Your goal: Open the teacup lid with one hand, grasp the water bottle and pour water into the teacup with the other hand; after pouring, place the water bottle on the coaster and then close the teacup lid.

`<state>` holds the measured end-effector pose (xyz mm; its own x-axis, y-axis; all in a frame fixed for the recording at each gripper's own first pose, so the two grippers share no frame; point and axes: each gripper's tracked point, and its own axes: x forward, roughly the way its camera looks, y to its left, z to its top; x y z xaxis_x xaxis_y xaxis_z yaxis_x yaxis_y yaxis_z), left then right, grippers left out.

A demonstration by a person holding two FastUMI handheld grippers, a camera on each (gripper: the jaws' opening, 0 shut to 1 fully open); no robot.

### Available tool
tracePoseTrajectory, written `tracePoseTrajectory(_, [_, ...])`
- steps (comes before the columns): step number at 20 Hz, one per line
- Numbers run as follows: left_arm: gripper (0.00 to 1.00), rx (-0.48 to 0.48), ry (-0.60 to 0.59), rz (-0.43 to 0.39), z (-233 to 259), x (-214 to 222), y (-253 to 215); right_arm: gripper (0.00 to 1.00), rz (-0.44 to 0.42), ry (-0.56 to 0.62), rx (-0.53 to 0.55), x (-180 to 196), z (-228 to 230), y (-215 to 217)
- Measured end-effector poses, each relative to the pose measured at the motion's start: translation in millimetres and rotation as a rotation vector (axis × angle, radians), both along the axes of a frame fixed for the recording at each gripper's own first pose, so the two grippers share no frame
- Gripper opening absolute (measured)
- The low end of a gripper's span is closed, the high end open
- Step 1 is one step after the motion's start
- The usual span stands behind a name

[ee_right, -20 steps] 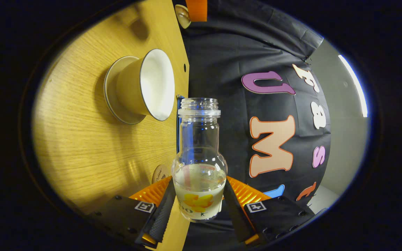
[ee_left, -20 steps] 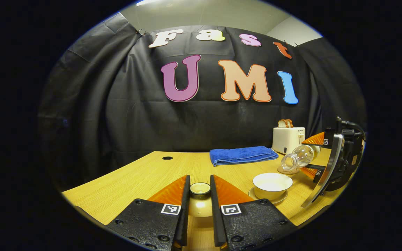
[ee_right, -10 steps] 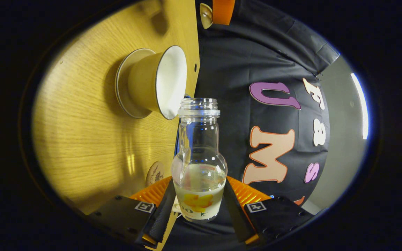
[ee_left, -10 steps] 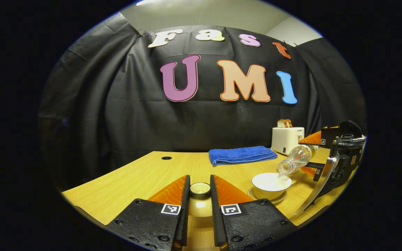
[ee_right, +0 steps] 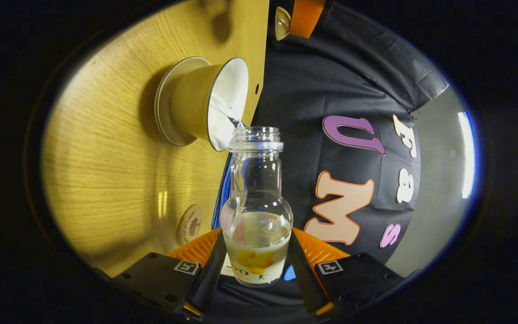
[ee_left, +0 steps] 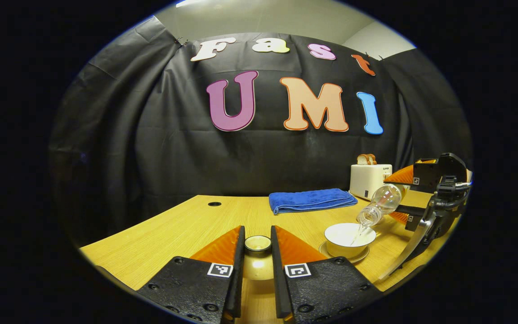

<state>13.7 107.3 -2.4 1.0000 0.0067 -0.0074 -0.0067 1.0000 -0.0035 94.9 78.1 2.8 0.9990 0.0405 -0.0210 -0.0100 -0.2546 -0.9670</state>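
Pouring step: the right gripper (ee_right: 253, 265), clamped on the tilted water bottle (ee_right: 257, 216), should hold its mouth over the teacup (ee_left: 349, 236) ahead, while the left gripper (ee_left: 257, 270) pinches the teacup lid (ee_left: 257, 245) aside.

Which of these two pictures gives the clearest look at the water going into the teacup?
The right gripper view: the water bottle sits close and central, a thin stream leaving its mouth into the teacup. The left gripper view shows the bottle tipped over the teacup from farther off, the stream small and faint.
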Motion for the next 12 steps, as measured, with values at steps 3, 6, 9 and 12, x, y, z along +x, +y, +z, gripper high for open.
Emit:
tracePoseTrajectory(3, [0.27, 0.000, 0.000, 0.000, -0.4, 0.1, 0.3, 0.80, 0.011, -0.017, -0.020, 1.1, 7.3, 1.3])
tracePoseTrajectory(6, [0.27, 0.000, 0.000, 0.000, -0.7, 0.7, 0.5, 0.80, 0.027, -0.048, -0.058, 6.2, 17.2, 1.2])
tracePoseTrajectory(9, [0.27, -0.001, 0.000, -0.001, -0.3, 0.1, 0.3, 0.80, 0.042, -0.066, -0.096, 6.9, 22.7, 3.5])
tracePoseTrajectory(12, [0.27, 0.000, 0.000, -0.001, -0.8, 0.5, 0.4, 0.79, 0.070, -0.097, -0.146, 6.4, 33.2, 11.0])
